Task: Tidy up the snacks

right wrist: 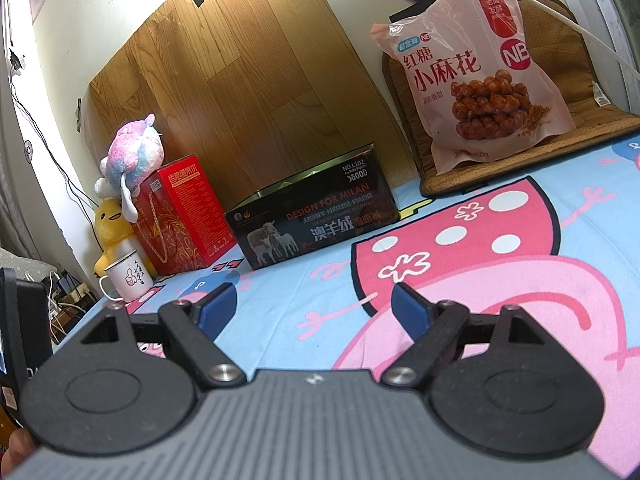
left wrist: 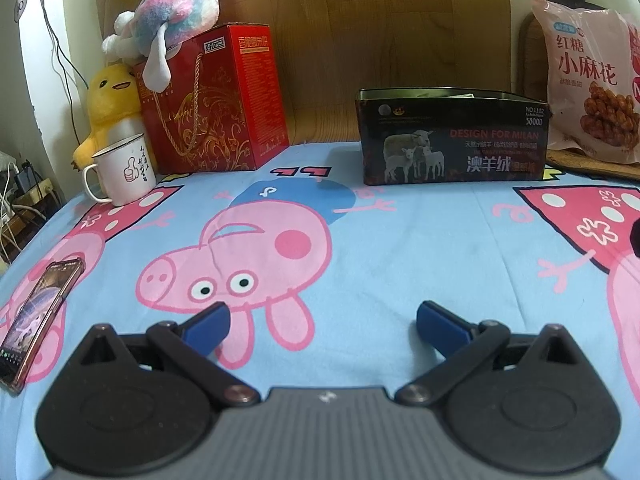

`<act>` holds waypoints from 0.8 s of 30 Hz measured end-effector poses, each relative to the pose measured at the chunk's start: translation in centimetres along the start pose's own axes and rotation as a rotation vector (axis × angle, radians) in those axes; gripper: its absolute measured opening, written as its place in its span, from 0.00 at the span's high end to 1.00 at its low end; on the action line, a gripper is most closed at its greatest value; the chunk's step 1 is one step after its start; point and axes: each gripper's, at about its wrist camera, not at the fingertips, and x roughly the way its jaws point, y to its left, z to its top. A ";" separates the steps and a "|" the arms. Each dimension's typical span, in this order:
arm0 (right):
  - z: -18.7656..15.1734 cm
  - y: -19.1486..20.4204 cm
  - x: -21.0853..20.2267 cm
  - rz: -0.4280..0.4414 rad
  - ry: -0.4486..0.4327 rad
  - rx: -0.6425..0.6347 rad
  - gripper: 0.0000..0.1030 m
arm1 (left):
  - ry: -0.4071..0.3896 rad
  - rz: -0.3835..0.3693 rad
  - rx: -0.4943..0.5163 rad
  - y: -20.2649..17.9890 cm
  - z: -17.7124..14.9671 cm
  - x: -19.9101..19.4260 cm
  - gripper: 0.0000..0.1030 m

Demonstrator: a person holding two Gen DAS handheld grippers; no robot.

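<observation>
Your work surface is a bed covered by a blue cartoon-pig sheet (left wrist: 400, 248), and behind its far edge a wood-grain board (right wrist: 248, 80) leans against the wall. At the far right corner the pink snack bag (right wrist: 472, 76) stands upright on a brown woven mat (right wrist: 600, 116), leaning back toward the wall; in the left wrist view you see the same bag at the right margin, partly cut off. Near the middle of the far edge sits the dark open-topped tin (left wrist: 452, 136), printed with sheep and the words DESIGN FOR MILAN, well apart from the bag's mat; what lies inside it you cannot tell. Toward the far left corner stands the red gift box (left wrist: 216, 100) with a gold cord handle, and a pastel plush toy (left wrist: 172, 4) lies on top of it. A yellow duck plush (left wrist: 106, 104) sits just beside the box on its left, with a white enamel mug (left wrist: 124, 172) in front of it. A phone (left wrist: 36, 320) lies flat, screen lit, near the sheet's left edge.

Your left gripper (left wrist: 323, 322) hovers low over the sheet with its blue-tipped jaws spread wide and nothing between them. Your right gripper (right wrist: 314, 308) is likewise low over the sheet, jaws wide apart and empty, pointing toward the tin
</observation>
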 end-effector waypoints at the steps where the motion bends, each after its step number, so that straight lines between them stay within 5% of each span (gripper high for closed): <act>1: 0.0 0.0 0.0 0.000 0.000 0.000 0.16 | -0.001 0.001 0.001 0.0 0.0 0.0 0.00; 24: 0.0 0.0 0.0 0.001 0.001 0.001 0.16 | -0.019 0.010 0.037 -0.6 -0.2 -0.2 0.00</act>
